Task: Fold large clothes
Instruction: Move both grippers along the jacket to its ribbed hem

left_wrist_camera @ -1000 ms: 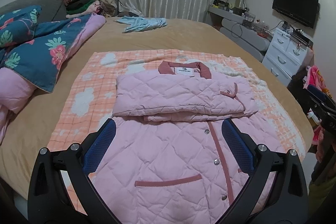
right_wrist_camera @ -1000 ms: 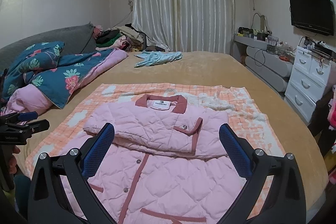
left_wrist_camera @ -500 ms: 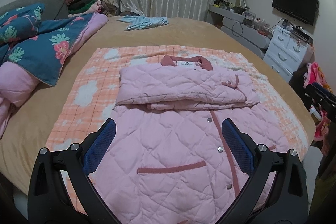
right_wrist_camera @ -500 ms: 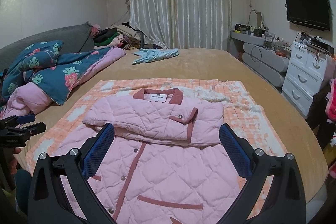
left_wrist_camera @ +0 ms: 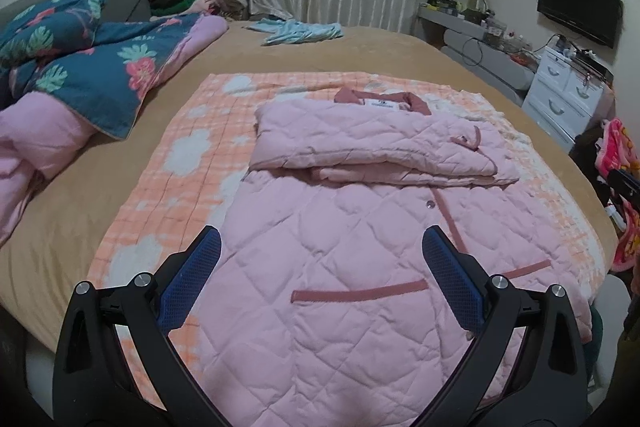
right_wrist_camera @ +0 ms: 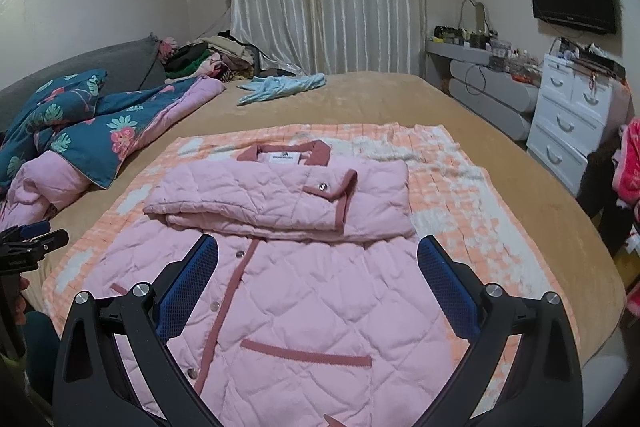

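Showing unreadable collar label (right_wrist_camera: 283, 158)

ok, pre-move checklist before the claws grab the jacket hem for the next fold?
1. Left claw open and empty: ok.
2. Right claw open and empty: ok.
3. Sleeves folded across the chest of the pink quilted jacket, below the collar: ok.
4. Jacket body flat on the orange checked blanket, nothing lying on it: ok.
5. Bottom hem corners visible for grasping: cannot tell, both claws and the frame edge hide them.
6. Floral duvet and blue garment clear of the fold area: ok.
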The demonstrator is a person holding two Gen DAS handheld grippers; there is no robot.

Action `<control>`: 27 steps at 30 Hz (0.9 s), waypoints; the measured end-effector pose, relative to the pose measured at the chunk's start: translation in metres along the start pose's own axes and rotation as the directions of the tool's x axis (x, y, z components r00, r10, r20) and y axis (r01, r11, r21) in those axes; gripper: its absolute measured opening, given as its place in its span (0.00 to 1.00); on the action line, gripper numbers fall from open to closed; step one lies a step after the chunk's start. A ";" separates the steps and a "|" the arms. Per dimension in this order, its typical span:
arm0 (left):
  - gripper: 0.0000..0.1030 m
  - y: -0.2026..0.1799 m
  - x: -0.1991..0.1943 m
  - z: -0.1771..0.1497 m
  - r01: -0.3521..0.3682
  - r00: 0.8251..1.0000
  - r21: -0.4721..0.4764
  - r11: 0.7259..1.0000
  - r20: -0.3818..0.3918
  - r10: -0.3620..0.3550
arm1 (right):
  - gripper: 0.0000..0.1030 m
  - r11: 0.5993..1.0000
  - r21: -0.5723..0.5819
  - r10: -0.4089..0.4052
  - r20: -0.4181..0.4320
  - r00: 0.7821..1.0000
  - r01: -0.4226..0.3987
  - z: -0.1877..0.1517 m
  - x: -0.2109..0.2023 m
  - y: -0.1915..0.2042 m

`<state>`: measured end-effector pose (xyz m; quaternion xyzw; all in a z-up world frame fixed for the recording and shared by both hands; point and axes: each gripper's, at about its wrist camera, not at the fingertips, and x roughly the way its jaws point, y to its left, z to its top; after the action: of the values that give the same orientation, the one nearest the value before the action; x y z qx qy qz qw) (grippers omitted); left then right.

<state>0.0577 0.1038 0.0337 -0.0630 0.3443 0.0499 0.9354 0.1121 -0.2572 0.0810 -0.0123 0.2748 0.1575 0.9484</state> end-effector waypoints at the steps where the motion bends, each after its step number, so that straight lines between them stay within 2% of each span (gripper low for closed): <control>1: 0.92 0.002 0.001 -0.002 -0.001 1.000 -0.006 1.000 -0.007 0.001 | 0.96 1.000 0.003 0.001 -0.004 1.000 -0.001 -0.003 0.000 -0.001; 9: 0.92 0.010 0.004 -0.019 -0.035 0.999 -0.008 0.999 -0.021 0.035 | 0.96 1.000 0.011 0.000 -0.037 0.999 0.000 -0.031 0.004 -0.007; 18: 0.92 0.020 0.018 -0.041 -0.054 0.996 0.002 0.999 -0.076 0.054 | 0.96 1.000 -0.017 -0.015 -0.075 0.997 0.014 -0.054 0.010 -0.016; 27: 0.92 0.043 0.036 -0.070 -0.065 0.983 -0.017 0.998 -0.172 0.061 | 0.96 0.999 -0.011 -0.037 -0.117 0.992 0.036 -0.072 0.015 -0.031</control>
<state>0.0345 0.1372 -0.0468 -0.0668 0.4246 0.0779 0.8995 0.0959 -0.2903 0.0098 -0.0310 0.3289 0.1403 0.9334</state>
